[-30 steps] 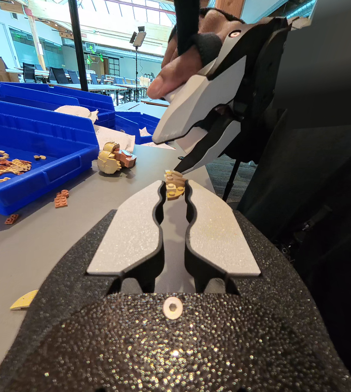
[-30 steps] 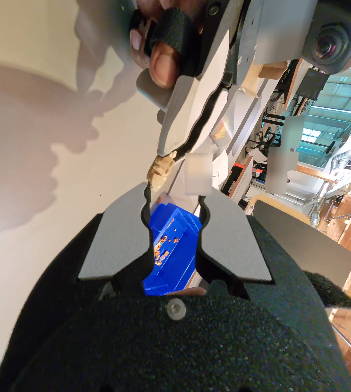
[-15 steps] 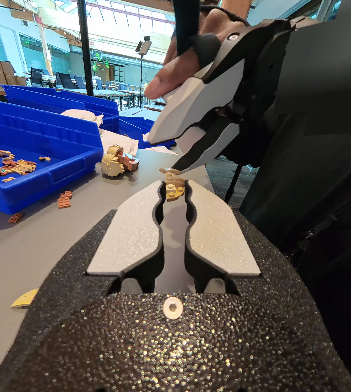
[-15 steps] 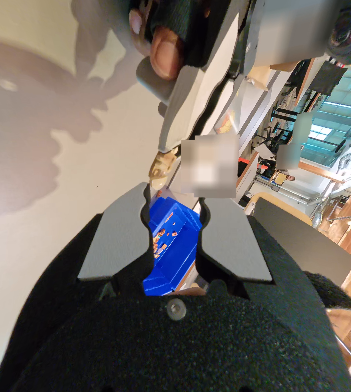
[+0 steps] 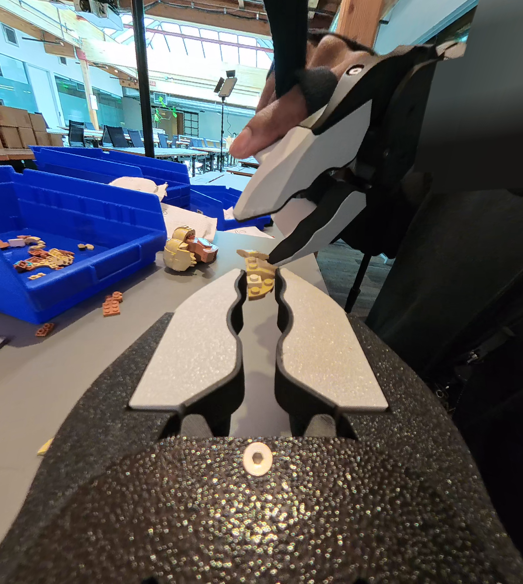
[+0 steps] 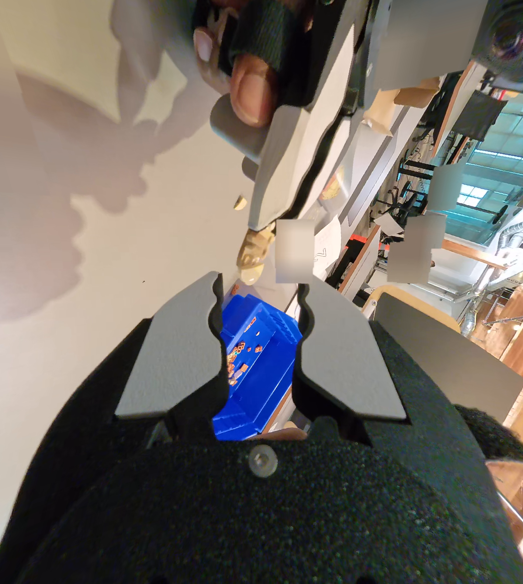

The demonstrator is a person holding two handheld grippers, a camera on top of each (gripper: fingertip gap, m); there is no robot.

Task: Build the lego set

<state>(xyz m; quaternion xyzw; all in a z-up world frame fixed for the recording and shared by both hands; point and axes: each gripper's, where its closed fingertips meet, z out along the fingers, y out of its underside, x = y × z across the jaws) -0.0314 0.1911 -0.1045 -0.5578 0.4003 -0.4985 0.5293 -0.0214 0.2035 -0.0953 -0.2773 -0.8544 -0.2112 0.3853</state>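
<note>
The left gripper (image 5: 258,279) is clamped on a small tan brick assembly (image 5: 257,278), pinched at the very tips of its two fingers and held above the grey table (image 5: 64,363). The right gripper (image 6: 260,286) stands with its jaws apart and holds nothing; in the left wrist view its lower finger (image 5: 310,235) points down at the top of the assembly, and whether the tip touches a loose tan plate (image 5: 250,252) perched there cannot be told.

Judgement on handling: the assembly is light, rigid plastic, smooth on its flanks, and liable to twist or slip under an off-centre squeeze. The joints between plates are the weak point; side pressure could pop them apart. Best hold is across the flat sides, low on the stack, leaving the studs clear. Pressing should run straight down onto the studs.

A finished tan and brown piece (image 5: 187,249) lies near the blue bin (image 5: 96,268) of loose bricks.
</note>
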